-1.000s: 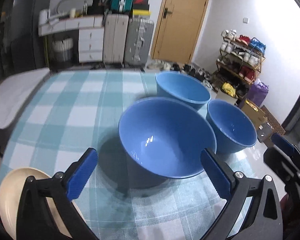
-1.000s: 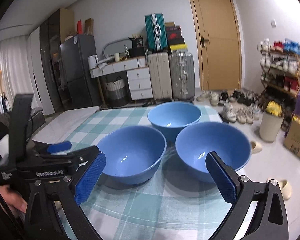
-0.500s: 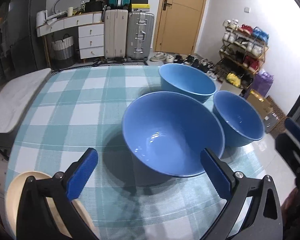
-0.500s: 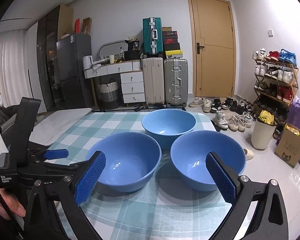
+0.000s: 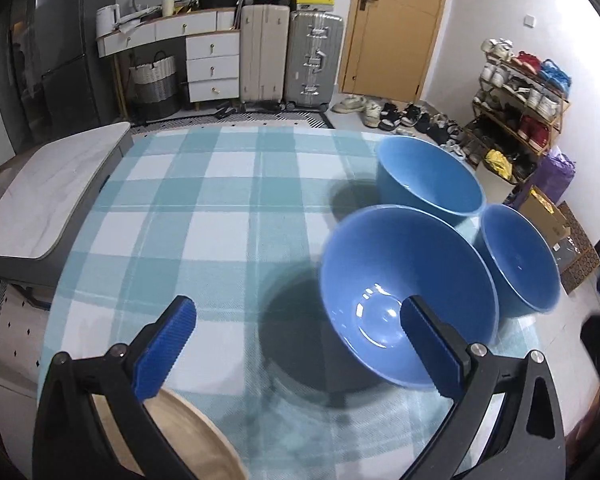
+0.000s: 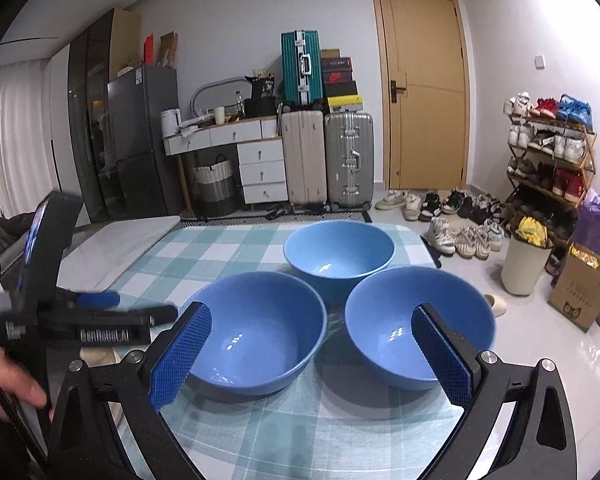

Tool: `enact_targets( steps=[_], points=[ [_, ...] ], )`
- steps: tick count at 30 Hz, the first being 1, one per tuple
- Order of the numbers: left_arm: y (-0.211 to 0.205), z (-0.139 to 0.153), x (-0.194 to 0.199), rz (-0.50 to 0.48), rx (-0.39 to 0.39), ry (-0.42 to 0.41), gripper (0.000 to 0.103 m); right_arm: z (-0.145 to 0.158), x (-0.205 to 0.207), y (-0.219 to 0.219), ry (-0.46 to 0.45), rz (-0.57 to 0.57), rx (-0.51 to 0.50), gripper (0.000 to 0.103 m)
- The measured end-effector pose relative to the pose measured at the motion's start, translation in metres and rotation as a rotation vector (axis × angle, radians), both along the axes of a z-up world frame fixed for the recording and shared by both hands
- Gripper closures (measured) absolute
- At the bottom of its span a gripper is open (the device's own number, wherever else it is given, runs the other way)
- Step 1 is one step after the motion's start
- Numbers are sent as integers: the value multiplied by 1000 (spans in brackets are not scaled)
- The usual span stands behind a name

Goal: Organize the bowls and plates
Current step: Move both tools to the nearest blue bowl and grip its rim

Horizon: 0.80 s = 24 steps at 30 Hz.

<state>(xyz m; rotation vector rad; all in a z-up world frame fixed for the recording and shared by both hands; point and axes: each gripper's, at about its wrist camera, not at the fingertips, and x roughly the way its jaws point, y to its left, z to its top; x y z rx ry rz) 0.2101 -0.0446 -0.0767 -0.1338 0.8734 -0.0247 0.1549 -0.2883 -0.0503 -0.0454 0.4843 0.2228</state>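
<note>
Bowls cluster at the tabletop's right side in the left view, left claw wide and empty, a plate beneath it. Right view: right claw wide — framing two bowls, likely for stacking.

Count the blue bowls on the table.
3. Far bowl at the back, left bowl in front of it, right bowl beside that one. A plate's underside could hide more.

The left gripper hangs with its jaws spread wide and nothing between them. The right gripper is likewise wide apart and empty. A hand grips the left gripper's handle.
</note>
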Motion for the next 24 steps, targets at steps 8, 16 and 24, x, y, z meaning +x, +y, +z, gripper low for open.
enact_targets(
  steps=[8, 16, 24],
  points=[
    [8, -21, 51, -50, 2, 128, 1, -17, 16, -11, 170, -13, 240, 1],
    [-7, -31, 82, -136, 75, 167, 1, -40, 16, 0, 208, -23, 197, 1],
    [-24, -46, 110, -247, 153, 220, 9, -60, 23, 3, 274, -29, 227, 1]
  ],
)
